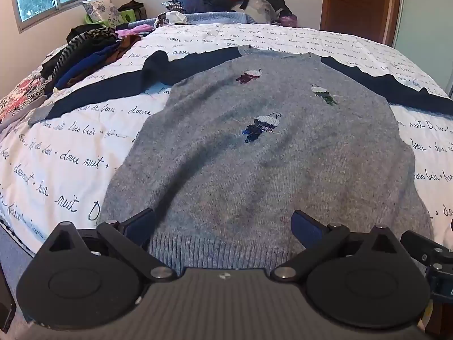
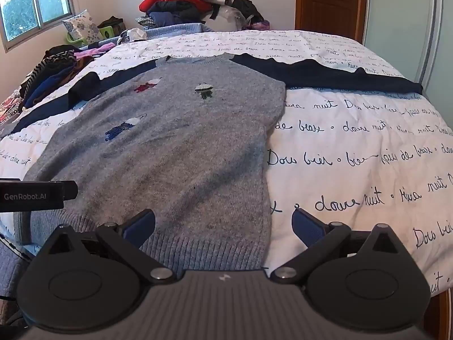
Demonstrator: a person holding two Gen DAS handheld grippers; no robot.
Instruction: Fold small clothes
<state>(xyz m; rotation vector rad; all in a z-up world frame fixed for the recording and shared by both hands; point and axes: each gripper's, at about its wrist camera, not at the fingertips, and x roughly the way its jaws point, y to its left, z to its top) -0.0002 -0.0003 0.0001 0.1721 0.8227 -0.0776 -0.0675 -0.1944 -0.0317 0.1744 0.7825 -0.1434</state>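
Right now you have the grey sweater (image 1: 254, 147) lying flat, front side up, on the white duvet (image 2: 354, 147) printed with handwritten script. Its dark navy sleeves (image 1: 396, 85) stretch out to either side, and three small embroidered figures (image 1: 262, 127) mark the chest. The ribbed hem (image 1: 215, 250) lies nearest you, at the near edge of the bed.

Your left gripper (image 1: 223, 223) hovers over the hem with its jaws spread wide and nothing between the blue pads (image 1: 305, 226). Your right gripper (image 2: 223, 223) is equally wide and empty, poised over the sweater's right-hand hem corner, one finger above the knit and the other above the bare duvet. Both point down at a slant.

A row of folded clothes (image 1: 85, 56) lies along the left side of the bed, and a heap of unsorted garments (image 2: 181, 0), red on top, rises beyond the far edge.
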